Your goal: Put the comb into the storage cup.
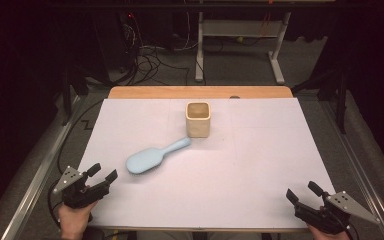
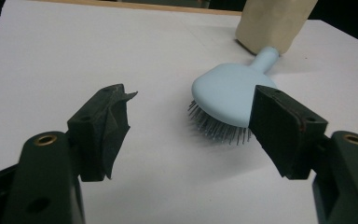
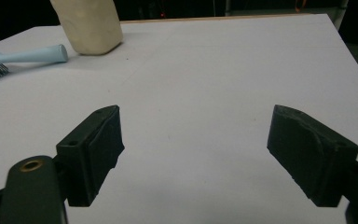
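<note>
Pale-blue hairbrush (image 1: 152,156) lies bristles down, handle toward cup (image 1: 198,119).

The desk (image 1: 260,165) was viewed from above, looking forward and down. Each riding camera was set low and close along its jaws. The hairbrush (image 2: 228,95) and cup (image 3: 87,23) were shared by all views.

Smooth matt plastic hairbrush (image 1: 156,156) with metal bristles; matt cream cup (image 1: 198,119); white paper-like bench (image 1: 260,165) with a wooden far edge.
</note>
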`<state>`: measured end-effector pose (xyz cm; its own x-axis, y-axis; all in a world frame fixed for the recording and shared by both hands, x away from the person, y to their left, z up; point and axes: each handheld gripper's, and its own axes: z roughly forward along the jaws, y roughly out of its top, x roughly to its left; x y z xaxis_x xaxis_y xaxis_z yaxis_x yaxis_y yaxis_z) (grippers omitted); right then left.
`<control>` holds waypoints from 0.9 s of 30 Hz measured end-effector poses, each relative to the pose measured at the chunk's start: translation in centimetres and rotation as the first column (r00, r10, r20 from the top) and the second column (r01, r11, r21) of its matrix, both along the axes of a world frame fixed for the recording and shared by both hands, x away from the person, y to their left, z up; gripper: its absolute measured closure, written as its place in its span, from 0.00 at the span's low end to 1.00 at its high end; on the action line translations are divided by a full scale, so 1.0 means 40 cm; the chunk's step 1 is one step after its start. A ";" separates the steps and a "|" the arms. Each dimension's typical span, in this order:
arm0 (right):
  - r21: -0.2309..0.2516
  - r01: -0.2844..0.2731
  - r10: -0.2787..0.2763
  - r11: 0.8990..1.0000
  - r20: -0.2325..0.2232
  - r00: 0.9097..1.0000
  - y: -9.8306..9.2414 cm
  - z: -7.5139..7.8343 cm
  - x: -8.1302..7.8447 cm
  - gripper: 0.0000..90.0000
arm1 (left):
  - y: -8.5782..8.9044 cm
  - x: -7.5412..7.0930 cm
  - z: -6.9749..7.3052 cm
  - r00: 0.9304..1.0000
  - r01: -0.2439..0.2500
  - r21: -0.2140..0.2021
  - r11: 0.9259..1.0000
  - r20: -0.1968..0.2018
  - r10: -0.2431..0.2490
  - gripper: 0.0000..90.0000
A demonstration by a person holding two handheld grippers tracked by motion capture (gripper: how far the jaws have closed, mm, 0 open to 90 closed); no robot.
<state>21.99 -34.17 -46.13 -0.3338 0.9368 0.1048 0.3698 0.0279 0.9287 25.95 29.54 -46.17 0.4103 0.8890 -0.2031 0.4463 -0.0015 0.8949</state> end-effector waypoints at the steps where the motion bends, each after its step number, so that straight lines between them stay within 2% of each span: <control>1: 0.001 -0.002 0.002 1.000 -0.005 1.000 0.001 0.000 -0.001 0.21 | -0.001 0.000 0.000 1.000 0.000 0.001 1.000 0.001 0.000 0.32; 6: 0.004 -0.001 0.001 1.000 0.002 1.000 -0.001 0.001 -0.001 0.21 | -0.004 -0.002 0.000 1.000 0.003 0.020 1.000 0.003 -0.003 0.32; 16: 0.002 -0.004 0.004 1.000 0.002 1.000 0.000 0.000 0.000 0.21 | -0.005 -0.002 0.001 1.000 0.005 0.016 1.000 0.006 -0.005 0.32; 22: -0.011 -0.020 0.020 1.000 0.001 1.000 0.005 0.001 0.001 0.21 | 0.003 -0.005 0.003 1.000 -0.008 -0.013 1.000 0.008 0.008 0.32; 27: -0.003 -0.019 0.019 1.000 -0.002 1.000 0.003 0.000 0.002 0.21 | 0.003 -0.006 0.006 1.000 -0.017 -0.001 1.000 0.014 0.017 0.32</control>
